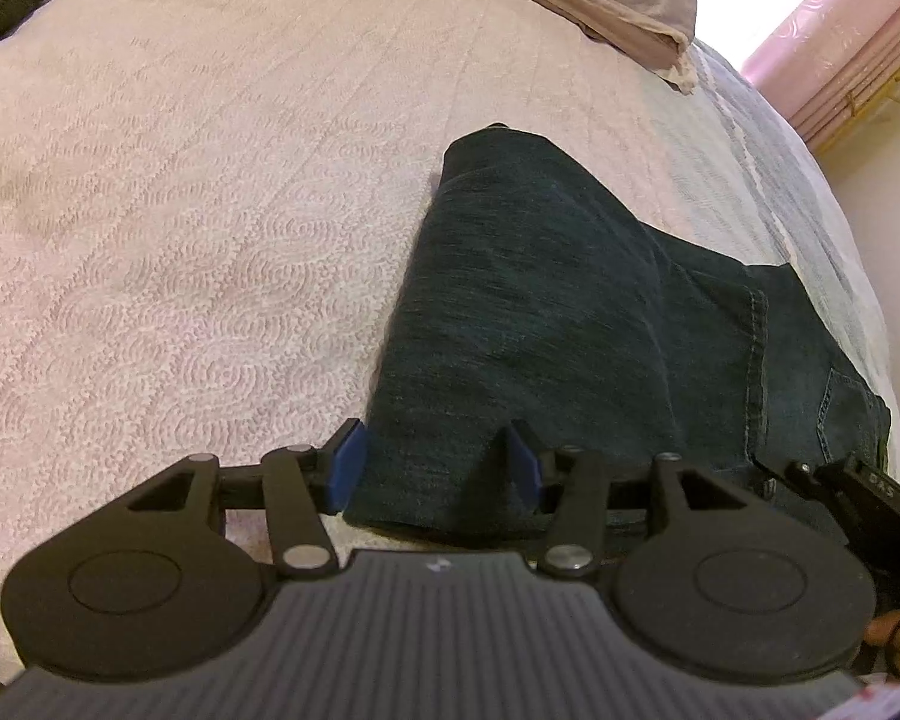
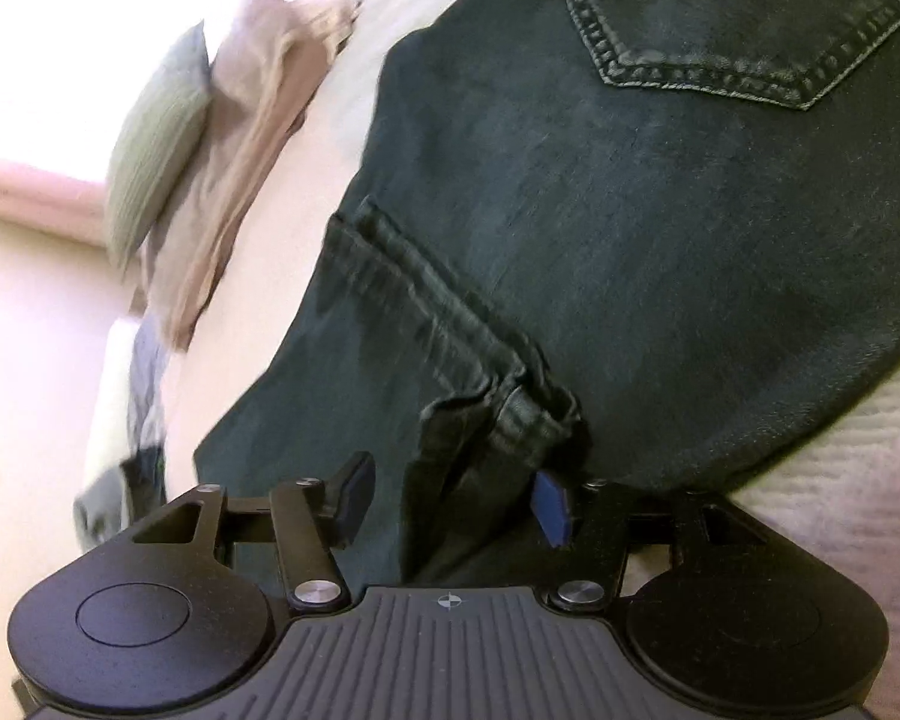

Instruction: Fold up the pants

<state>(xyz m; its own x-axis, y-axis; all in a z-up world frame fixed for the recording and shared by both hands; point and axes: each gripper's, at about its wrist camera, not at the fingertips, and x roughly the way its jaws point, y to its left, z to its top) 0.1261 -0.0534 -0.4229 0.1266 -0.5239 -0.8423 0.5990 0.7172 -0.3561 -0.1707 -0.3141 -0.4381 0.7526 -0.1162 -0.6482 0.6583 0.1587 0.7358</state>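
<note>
A back pocket (image 2: pixel 744 24) is shown only in the right view. The pants (image 1: pixel 540 300) are straddled, ungripped, by both half-open hand-held grippers, left (image 1: pixel 435 468) and right (image 2: pixel 453 501).

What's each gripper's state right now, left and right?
Left gripper: open, jaws straddling the near edge of the jeans, pads not pressing.
Right gripper: open, bunched denim lies between the jaws, no clamp visible.

We are wielding two black grippers, left gripper (image 1: pixel 435 462) and right gripper (image 2: pixel 453 501), showing blue pads, silver screws, ribbed grey housings.
</note>
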